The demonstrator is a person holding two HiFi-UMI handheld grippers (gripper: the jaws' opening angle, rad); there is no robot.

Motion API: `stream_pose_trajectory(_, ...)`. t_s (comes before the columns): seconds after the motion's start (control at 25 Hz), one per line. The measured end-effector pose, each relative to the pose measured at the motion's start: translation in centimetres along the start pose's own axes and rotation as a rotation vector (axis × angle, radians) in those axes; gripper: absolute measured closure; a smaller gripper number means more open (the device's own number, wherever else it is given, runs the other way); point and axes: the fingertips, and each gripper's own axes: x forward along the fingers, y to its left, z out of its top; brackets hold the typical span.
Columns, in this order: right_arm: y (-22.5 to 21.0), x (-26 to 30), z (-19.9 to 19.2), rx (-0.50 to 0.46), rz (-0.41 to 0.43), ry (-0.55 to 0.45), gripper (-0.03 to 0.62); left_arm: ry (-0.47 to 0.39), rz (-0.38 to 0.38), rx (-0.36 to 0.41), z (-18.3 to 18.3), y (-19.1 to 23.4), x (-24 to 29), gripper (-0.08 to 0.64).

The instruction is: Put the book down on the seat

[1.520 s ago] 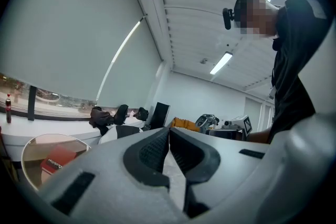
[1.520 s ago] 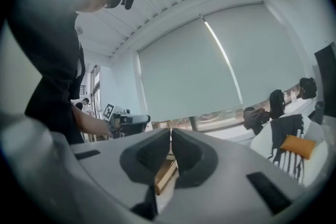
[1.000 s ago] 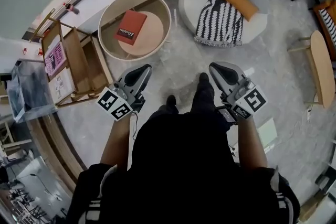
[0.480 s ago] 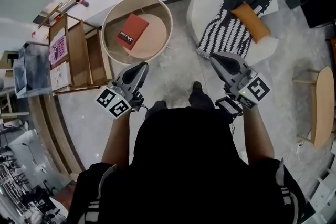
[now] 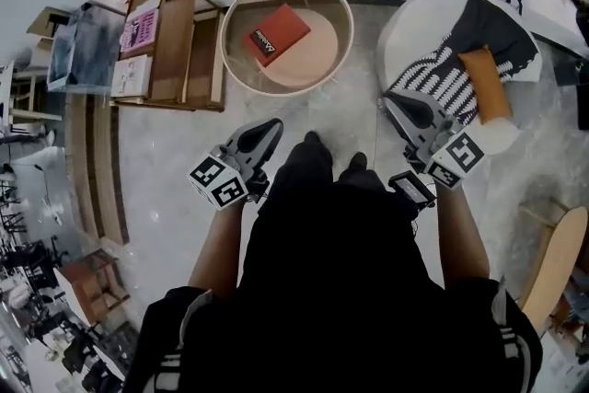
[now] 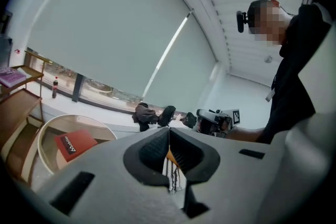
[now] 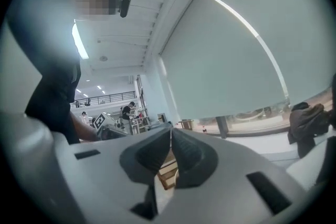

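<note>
Book point(image 5: 276, 33) on the round seat point(image 5: 308, 64) looks stiff and light (pinch one edge); left gripper point(image 5: 271, 126) and right gripper point(image 5: 393, 103) fingers closed, empty.

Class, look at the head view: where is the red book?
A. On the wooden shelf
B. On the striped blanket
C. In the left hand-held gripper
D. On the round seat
D: the book lies flat on the round seat, inside its rim.
</note>
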Motion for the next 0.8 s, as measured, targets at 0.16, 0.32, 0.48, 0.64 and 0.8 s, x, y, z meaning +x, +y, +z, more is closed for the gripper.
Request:
stream_pose_trajectory(0.16, -1.2, 4.1, 0.0, -0.001, 0.056, 0.015, 0.561, -0.038, 0.067, -0.027, 0.7, 3.2, -1.3, 0.535)
stream_pose_trajectory(0.32, -3.0, 8.3, 0.0, -0.001, 0.1, 0.058, 0.561, -0.111, 0.145, -0.116, 0.3, 7.5, -1.6, 0.535)
stream_pose_trajectory(0.48, -4.7, 13.0, 0.8, 0.011, 0.135, 0.1, 0.561, -0.127, 0.196, -0.193, 0.4, 12.9, -1.0, 0.535)
stream_pose_trajectory(0.64, -7.5, 18.0, 0.8, 0.025, 0.164, 0.17, 0.561, -0.147, 0.229, -0.227, 1.8, 17.9, 0.0, 0.534)
stream_pose_trajectory(0.8, -10.0, 23.7, 1.1, 0.025, 0.183, 0.218, 0.561, -0.164, 0.248, -0.258, 3.5, 23.2, 0.6, 0.534)
